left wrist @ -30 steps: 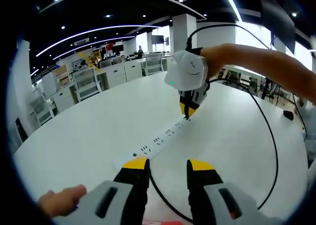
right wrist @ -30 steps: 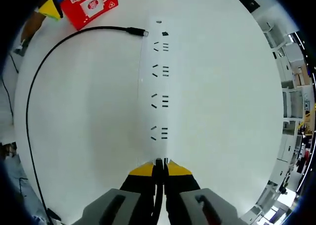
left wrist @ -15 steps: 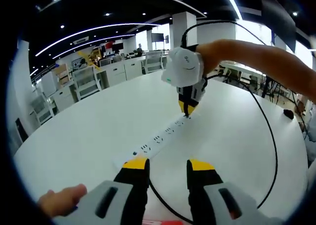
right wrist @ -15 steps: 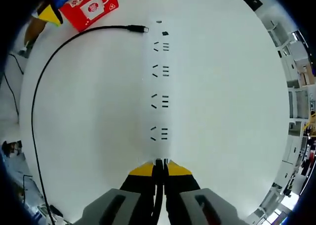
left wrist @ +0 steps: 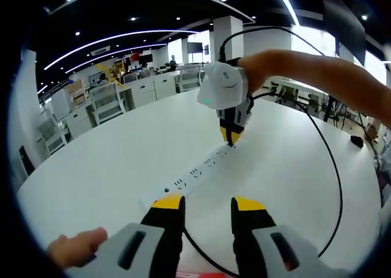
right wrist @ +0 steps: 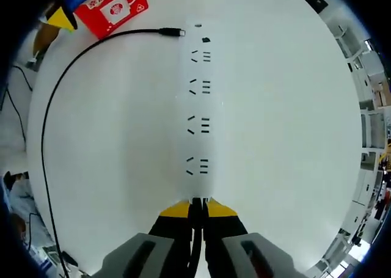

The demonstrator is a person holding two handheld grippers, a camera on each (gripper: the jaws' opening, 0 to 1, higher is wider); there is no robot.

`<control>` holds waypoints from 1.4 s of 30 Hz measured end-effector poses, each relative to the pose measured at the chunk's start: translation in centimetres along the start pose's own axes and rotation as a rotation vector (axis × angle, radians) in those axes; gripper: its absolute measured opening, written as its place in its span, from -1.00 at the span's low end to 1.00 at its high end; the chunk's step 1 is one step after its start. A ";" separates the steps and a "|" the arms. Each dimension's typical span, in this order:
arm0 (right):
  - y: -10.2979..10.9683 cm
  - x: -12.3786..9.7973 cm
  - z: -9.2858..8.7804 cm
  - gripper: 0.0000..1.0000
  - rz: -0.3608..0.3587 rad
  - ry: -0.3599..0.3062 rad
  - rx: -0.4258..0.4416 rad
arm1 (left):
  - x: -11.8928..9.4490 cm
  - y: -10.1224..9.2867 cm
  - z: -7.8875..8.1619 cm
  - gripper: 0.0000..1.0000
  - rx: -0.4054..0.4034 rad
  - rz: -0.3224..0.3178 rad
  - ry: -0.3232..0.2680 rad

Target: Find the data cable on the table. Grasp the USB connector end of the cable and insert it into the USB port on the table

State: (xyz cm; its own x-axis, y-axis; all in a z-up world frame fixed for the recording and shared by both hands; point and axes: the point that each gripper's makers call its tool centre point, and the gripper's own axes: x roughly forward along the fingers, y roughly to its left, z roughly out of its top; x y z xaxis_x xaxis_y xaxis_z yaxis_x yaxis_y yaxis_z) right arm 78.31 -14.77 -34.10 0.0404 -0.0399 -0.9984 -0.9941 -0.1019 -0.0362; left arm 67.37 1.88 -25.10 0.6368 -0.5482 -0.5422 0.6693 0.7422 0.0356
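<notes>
A long, flat white power strip lies on the smooth white table. The right gripper, jaws pinched on the thin black data cable, presses its near end. The cable's far connector lies beside the strip's far end. The left gripper gapes, holding nothing.

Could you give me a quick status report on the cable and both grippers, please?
Right gripper shut on cable end, tips at near end of power strip. Left gripper open, holding nothing. Cable's other plug lies loose by the strip's far end; nothing blocking.
</notes>
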 end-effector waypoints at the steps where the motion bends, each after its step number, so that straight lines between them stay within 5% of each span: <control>1: 0.1 0.0 0.0 -0.83 0.000 0.000 -0.001 | 0.0 0.0 0.0 -0.39 0.000 0.000 0.000; 34: 1.2 0.6 0.6 -0.81 -0.010 -0.020 -0.008 | -0.1 0.3 0.2 -0.39 0.001 0.001 -0.003; 35: 1.4 0.5 0.5 -0.81 0.000 -0.032 0.056 | -0.1 0.3 0.2 -0.39 0.001 0.000 -0.005; 42: 0.8 -1.3 0.0 -0.72 -0.022 -0.069 0.074 | -0.1 0.3 0.2 -0.39 0.001 0.000 -0.003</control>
State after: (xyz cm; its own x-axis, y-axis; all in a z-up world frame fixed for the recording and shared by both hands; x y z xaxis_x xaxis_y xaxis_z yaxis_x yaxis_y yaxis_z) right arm 77.51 -14.76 -32.82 0.0576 0.0306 -0.9979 -0.9979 -0.0286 -0.0585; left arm 67.60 2.06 -24.88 0.6381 -0.5493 -0.5395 0.6697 0.7418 0.0369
